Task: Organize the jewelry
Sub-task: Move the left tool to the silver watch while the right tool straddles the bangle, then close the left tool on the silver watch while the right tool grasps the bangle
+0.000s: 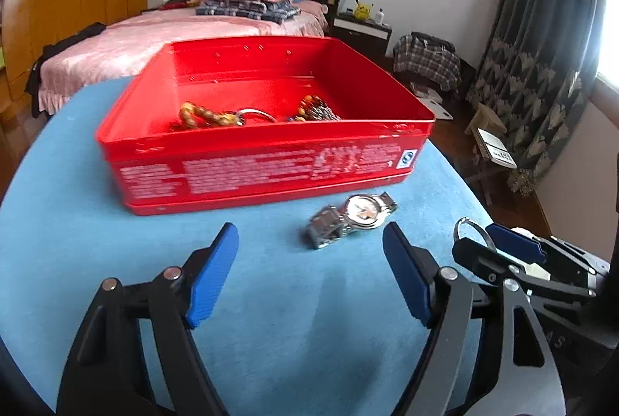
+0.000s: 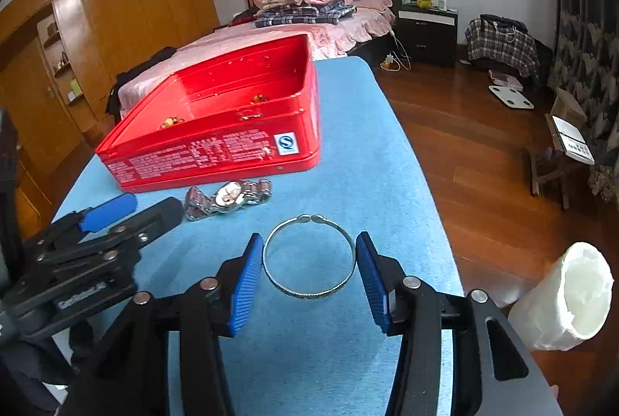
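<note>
An open red tin (image 1: 267, 161) stands on the blue table (image 1: 77, 184) with bead bracelets (image 1: 205, 116) and other jewelry in it. A silver watch (image 1: 354, 217) lies on the cloth just in front of the tin. My left gripper (image 1: 310, 228) hangs open low over the table, and the watch's strap end is right at its fingertips without touching them. To the right, my right gripper (image 2: 308, 237) is shut on a thin silver bangle (image 2: 309, 296), its blue pads pressing on the ring's two sides. From the right wrist view the watch (image 2: 228, 197) lies ahead and to the left, next to the left gripper (image 2: 154, 208).
A white foam roll (image 2: 568, 300) sits at the table's right edge, close to my right gripper. Beyond that edge is wooden floor (image 2: 464, 153) with a small stool (image 2: 557, 161). A bed (image 1: 162, 41) piled with clothes stands behind the table.
</note>
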The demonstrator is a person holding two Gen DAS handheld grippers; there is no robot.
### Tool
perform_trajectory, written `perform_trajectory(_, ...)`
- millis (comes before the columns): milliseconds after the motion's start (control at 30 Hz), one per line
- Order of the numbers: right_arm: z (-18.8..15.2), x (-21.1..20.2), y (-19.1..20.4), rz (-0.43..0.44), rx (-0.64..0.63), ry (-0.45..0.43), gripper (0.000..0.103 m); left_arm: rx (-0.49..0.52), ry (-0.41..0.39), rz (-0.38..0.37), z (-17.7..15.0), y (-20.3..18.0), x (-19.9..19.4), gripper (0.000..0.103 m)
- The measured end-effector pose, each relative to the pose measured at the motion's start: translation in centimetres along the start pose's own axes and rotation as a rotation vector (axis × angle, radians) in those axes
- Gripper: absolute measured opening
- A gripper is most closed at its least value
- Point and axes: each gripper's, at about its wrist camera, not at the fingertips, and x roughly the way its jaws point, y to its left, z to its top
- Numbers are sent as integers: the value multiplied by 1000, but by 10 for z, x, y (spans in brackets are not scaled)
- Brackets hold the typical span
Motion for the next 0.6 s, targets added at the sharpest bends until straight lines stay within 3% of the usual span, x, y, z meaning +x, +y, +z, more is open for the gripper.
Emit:
perform_trajectory(267,-1,0,-9,20,21,-6,49,-51,46,-15,7,4,21,64)
perform_trajectory(600,-5,0,-10,38,21,-10,49,-70,102,26,7,4,34,47)
